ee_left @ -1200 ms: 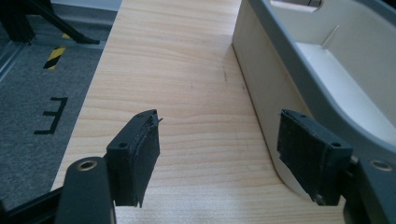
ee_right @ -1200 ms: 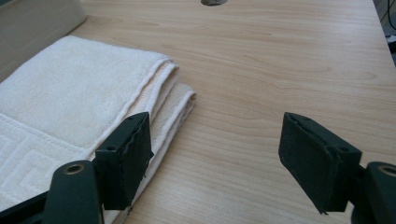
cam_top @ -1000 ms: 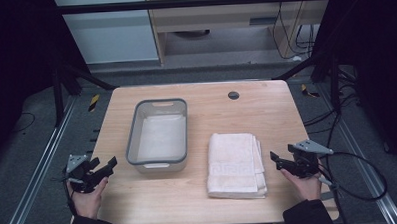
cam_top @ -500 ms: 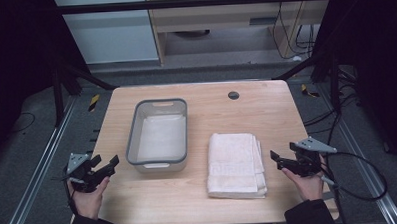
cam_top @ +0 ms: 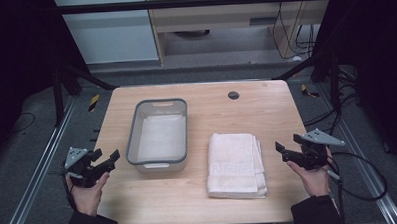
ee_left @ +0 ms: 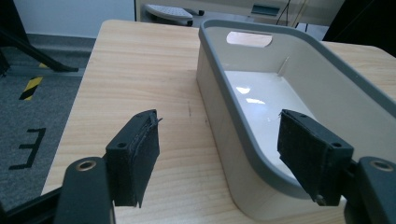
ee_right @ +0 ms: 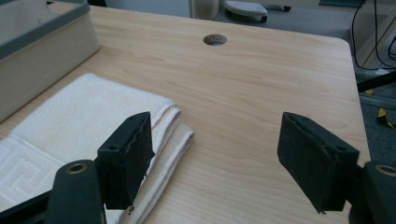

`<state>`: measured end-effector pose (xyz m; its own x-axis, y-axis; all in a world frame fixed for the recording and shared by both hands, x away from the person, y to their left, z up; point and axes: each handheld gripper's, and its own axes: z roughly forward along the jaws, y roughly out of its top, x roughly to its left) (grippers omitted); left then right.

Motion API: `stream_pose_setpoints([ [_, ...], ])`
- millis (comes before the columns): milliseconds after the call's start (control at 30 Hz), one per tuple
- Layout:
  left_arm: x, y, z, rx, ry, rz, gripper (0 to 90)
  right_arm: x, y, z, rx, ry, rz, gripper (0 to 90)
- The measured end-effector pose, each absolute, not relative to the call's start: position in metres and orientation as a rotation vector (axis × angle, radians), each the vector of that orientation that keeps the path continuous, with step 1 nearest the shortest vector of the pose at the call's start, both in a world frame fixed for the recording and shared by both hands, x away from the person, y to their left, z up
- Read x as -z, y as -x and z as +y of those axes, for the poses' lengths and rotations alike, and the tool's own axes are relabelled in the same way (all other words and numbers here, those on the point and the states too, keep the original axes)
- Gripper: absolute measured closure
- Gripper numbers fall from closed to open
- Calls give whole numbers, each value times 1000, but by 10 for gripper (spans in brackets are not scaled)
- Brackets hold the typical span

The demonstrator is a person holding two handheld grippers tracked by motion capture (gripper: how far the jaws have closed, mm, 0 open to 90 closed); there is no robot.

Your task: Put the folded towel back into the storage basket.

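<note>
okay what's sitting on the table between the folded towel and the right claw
Nothing: between the folded towel and the right claw there is bare wooden table, as the high view shows.

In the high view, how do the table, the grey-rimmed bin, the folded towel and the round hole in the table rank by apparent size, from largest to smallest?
1. table, clearly the largest.
2. bin and folded towel: they look about alike; I would not rank them.
3. round hole, the smallest.

Bin (cam_top: 158, 135) left on table (cam_top: 266, 109), folded towel (cam_top: 235, 163) beside it — hole (cam_top: 233, 95) behind
</note>
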<state>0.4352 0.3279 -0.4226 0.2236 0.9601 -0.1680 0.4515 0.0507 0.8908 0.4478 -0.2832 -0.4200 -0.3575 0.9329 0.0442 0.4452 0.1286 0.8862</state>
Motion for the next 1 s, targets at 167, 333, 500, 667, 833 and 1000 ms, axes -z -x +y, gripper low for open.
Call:
stream_pose_setpoints([
  [167, 415, -436, 325, -688, -1557, 1353, 292, 409, -449, -283, -1204, -1304, 1866, 270],
  [333, 404, -438, 318, -687, -1543, 1319, 314, 399, -449, -287, -1251, -1306, 1851, 270],
  [500, 395, -442, 306, -684, -1550, 1279, 330, 393, -453, -289, -1260, -1309, 1847, 271],
  [667, 388, -445, 292, -681, -1567, 1241, 337, 388, -458, -285, -1265, -1297, 1858, 273],
  [833, 384, -448, 274, -677, -1592, 1202, 337, 386, -463, -280, -1262, -1286, 1873, 286],
  [1000, 382, -450, 256, -674, -1622, 1173, 347, 384, -470, -271, -1261, -1259, 1898, 303],
])
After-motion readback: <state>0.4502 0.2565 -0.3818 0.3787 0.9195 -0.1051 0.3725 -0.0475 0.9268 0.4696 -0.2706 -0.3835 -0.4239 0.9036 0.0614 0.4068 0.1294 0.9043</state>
